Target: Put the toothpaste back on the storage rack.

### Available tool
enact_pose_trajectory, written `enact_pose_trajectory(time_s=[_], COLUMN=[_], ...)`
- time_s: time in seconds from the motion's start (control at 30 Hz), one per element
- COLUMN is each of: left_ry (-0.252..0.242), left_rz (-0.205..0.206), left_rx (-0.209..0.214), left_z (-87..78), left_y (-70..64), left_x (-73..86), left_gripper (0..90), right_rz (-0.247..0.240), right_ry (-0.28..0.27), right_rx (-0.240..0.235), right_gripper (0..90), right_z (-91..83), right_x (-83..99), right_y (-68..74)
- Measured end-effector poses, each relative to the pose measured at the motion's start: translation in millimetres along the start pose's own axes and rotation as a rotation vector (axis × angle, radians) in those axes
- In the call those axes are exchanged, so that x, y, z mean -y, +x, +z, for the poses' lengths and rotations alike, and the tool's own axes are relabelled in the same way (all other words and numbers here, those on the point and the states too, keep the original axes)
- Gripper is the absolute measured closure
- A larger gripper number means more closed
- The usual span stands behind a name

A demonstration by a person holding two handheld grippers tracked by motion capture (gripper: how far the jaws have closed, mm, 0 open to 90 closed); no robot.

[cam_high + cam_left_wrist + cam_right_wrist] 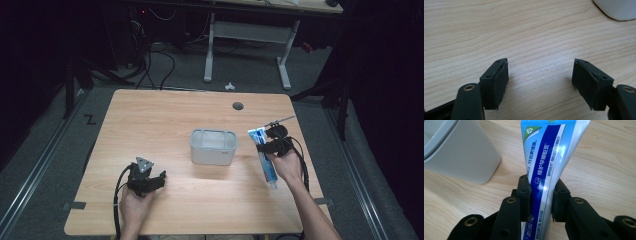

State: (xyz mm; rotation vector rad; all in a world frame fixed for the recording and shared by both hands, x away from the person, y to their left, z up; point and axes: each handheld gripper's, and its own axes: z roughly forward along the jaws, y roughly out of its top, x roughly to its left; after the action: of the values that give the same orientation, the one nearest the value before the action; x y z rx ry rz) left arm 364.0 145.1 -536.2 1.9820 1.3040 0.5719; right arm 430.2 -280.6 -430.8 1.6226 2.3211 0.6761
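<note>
Right tongs (541, 195) clamped on toothpaste tube (549, 157), left tongs (540, 80) wide apart, seemingly empty.

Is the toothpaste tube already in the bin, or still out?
Out. The right gripper is shut on the toothpaste tube, beside the grey bin.

The left claw (540, 82) stands wide open just above the light wooden table (524, 32), one black pad (500, 82) at seven o'clock and the other at four, bare wood grain between them. At one o'clock sits the rounded corner of a white container (617, 8).
</note>
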Motion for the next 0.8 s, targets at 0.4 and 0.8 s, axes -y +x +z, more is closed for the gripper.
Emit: enact_pose_trajectory(time_s=[0.4, 0.8], left_ry=[0.000, 0.000], left_rz=[0.000, 0.000], left_rx=[0.000, 0.000], left_z=[0.0, 0.3], left_y=[0.0, 0.1], left_x=[0.0, -0.2], left_gripper=[30.0, 30.0], right_rz=[-0.035, -0.065], right_ry=[-0.058, -0.098], right_rx=[-0.017, -0.037], right_gripper=[72.9, 72.8], right_z=[-14.1, -23.5], right_x=[-0.1, -0.9], right_y=[4.5, 9.6])
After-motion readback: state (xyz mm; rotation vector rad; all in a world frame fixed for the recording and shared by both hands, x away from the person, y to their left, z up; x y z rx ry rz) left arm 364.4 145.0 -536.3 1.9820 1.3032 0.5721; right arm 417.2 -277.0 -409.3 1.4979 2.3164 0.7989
